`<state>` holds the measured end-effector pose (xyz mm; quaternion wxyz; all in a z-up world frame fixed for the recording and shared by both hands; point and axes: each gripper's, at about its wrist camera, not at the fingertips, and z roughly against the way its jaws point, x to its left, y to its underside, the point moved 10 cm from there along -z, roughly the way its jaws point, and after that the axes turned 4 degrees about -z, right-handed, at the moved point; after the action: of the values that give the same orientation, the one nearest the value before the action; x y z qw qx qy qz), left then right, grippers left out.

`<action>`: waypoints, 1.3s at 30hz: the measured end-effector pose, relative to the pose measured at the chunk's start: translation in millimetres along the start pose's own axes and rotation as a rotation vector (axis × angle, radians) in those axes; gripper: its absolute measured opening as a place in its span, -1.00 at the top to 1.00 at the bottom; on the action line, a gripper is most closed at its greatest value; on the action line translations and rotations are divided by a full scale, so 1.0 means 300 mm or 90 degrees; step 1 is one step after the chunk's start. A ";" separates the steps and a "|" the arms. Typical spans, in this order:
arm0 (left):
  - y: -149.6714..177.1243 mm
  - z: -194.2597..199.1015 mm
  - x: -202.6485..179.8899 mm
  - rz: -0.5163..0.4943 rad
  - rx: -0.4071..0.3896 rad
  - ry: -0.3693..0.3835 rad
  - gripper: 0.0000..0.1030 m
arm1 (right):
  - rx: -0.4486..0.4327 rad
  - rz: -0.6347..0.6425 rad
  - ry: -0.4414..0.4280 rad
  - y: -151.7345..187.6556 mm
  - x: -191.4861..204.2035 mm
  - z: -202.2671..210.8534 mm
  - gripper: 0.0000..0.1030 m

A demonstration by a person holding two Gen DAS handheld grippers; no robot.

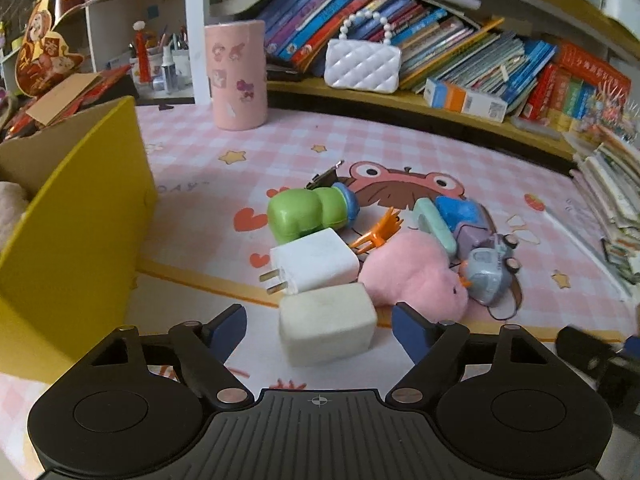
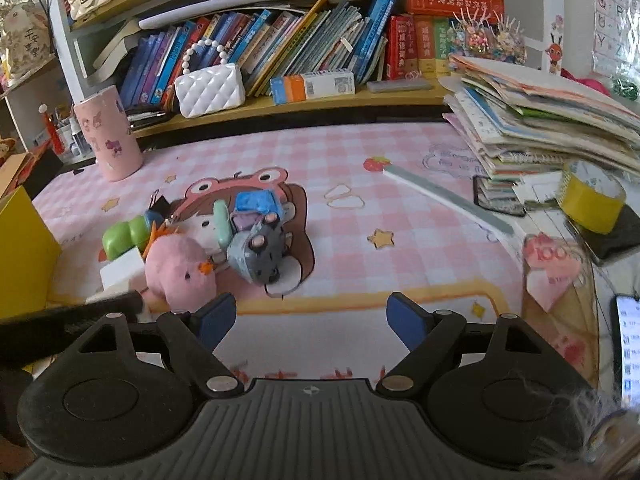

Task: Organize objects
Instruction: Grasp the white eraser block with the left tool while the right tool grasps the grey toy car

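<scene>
Pink note (image 2: 554, 258) reads "100"; both hand-held grippers (image 1: 320, 322) (image 2: 311, 314) gape wide, empty.

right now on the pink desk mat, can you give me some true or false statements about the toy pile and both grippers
1. The cream block lies between the open fingers of the left gripper. True.
2. The right gripper is shut on the pink plush chick. False: its jaws are open with only bare mat between them; the chick sits to their left.
3. The white charger lies with its two prongs pointing toward the yellow box. True.
4. The pink cylinder lies tipped over in the toy pile. False: it stands upright, apart, near the shelf.
5. The white quilted purse sits on the shelf in front of the books. True.
</scene>
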<state>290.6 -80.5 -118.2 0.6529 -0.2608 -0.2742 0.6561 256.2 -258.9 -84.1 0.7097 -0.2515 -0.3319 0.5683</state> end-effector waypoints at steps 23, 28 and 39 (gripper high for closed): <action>0.040 0.125 0.093 0.059 0.028 0.073 0.18 | 0.045 0.016 -0.049 -0.103 0.152 -0.338 -0.41; 0.059 0.151 0.106 0.062 0.029 0.074 0.18 | 0.060 0.036 -0.024 -0.082 0.150 -0.401 -0.04; 0.043 0.179 0.087 0.066 0.011 0.100 0.19 | 0.041 0.001 -0.018 -0.091 0.037 -0.258 0.01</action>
<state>243.5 -55.5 -88.6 0.6396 -0.3195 -0.2029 0.6691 333.8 -252.8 -112.7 0.7121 -0.2207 -0.3231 0.5829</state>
